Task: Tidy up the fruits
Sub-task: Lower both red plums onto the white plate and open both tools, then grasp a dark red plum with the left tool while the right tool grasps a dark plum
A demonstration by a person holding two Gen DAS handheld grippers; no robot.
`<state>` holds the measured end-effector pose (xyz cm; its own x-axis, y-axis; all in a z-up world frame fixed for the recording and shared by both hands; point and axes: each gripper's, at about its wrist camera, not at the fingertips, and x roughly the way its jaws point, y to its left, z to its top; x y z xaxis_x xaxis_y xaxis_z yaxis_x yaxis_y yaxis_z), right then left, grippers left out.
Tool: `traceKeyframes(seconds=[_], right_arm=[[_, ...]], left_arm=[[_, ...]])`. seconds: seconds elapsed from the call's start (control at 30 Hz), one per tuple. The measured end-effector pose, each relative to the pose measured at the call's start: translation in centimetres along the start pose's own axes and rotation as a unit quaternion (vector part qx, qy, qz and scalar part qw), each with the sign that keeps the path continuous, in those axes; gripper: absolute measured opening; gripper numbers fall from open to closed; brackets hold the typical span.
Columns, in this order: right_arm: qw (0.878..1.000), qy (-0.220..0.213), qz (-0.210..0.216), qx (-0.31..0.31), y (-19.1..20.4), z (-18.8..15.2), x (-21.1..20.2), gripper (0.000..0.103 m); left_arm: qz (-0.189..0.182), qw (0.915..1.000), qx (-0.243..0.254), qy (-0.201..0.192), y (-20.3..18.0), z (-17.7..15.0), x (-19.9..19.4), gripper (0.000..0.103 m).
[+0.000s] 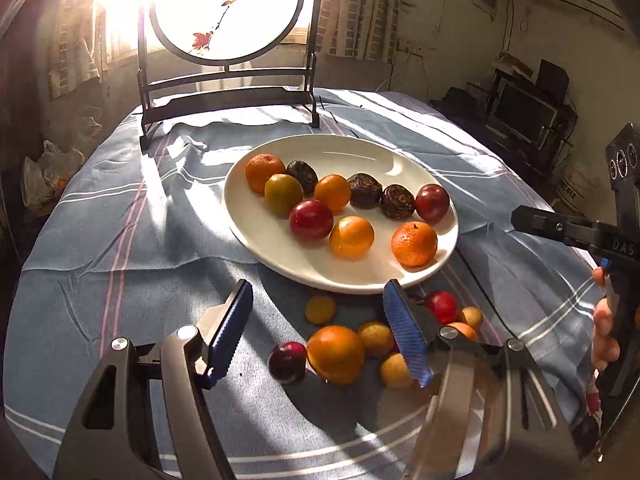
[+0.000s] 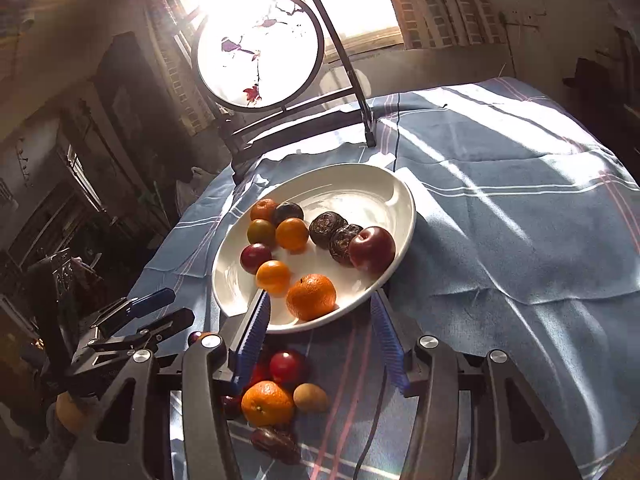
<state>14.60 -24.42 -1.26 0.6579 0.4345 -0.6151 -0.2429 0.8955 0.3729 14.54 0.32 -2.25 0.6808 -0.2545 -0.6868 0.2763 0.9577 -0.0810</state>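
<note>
A white oval plate (image 1: 404, 160) (image 2: 360, 188) holds several fruits: oranges, red plums, dark wrinkled fruits. Loose fruits lie on the cloth in front of it: an orange (image 1: 335, 354) (image 2: 267, 403), a dark plum (image 1: 287, 362), a red plum (image 1: 442, 305) (image 2: 285, 366), small yellow fruits (image 1: 320, 309), a kiwi-like fruit (image 2: 310, 397). My left gripper (image 1: 318, 334) is open and empty, low over the loose pile. My right gripper (image 2: 320, 340) is open and empty, above the plate's near rim; it shows at the right of the left wrist view (image 1: 560, 232).
A round painted screen on a dark stand (image 1: 228, 12) (image 2: 258, 52) stands at the table's far side, backlit by a bright window. The round table carries a blue striped cloth (image 1: 120, 220) (image 2: 500, 220). My left gripper shows at the left of the right wrist view (image 2: 160, 308).
</note>
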Motion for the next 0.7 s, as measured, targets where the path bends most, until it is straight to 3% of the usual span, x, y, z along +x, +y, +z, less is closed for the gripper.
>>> traceKeyframes(seconds=[0.23,0.47,0.53,0.7], right_arm=[[0.999,0.03,0.011,-0.013,0.2,-5.9,-2.4,0.053],[0.999,0.042,0.018,-0.019,1.2,-8.5,-3.2,0.053],[0.999,0.043,0.019,-0.021,1.3,-8.6,-3.4,0.053],[0.999,0.045,0.021,-0.022,1.4,-8.7,-3.6,0.053]], left_arm=[[0.038,0.998,0.033,0.037,0.7,-4.4,-1.0,0.066],[0.059,0.9956,0.042,0.059,0.9,-4.2,1.0,0.043],[0.057,0.9944,0.045,0.077,1.0,-4.0,2.1,0.042],[0.059,0.9937,0.061,0.074,0.5,-3.0,2.9,0.041]])
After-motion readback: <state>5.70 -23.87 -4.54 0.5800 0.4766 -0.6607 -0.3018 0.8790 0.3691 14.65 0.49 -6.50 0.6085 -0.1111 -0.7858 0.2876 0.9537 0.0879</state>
